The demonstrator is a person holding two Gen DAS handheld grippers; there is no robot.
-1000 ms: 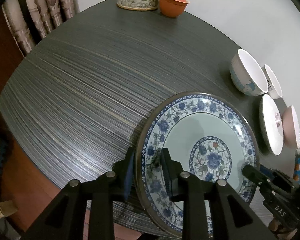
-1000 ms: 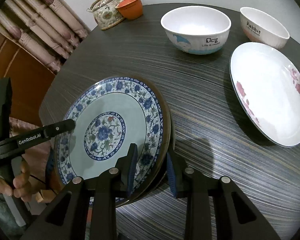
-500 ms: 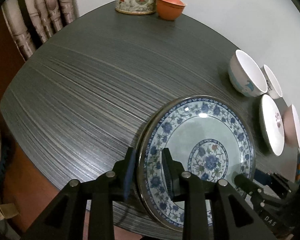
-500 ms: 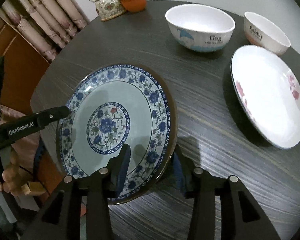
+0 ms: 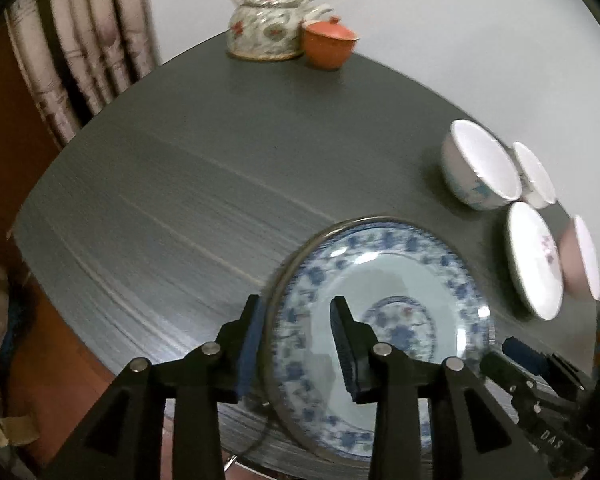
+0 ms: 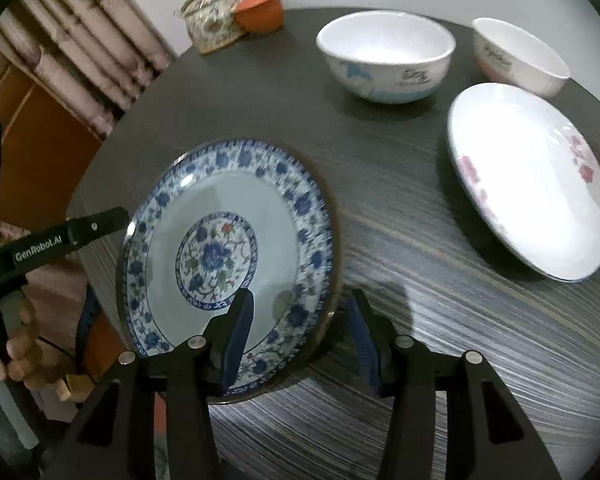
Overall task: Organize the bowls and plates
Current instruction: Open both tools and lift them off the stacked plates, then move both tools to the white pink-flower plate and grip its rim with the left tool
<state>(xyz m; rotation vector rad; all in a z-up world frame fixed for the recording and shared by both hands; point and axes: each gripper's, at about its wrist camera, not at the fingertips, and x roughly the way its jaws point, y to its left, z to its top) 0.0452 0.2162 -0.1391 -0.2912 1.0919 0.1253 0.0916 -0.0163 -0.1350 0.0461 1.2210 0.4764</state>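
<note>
Left wrist view: left hand-held gripper (image 5: 296,344) angles steeply down, pads straddling the blue-patterned plate's (image 5: 380,320) rim without pressing, jaws just widened. Right wrist view: right hand-held gripper (image 6: 300,336) likewise straddles the opposite rim, newly parted; earlier both clamped it. Plate lies on the bench (image 6: 400,208).

Dark round table (image 6: 400,200) with plates, bowls, teapot, orange cup.
</note>
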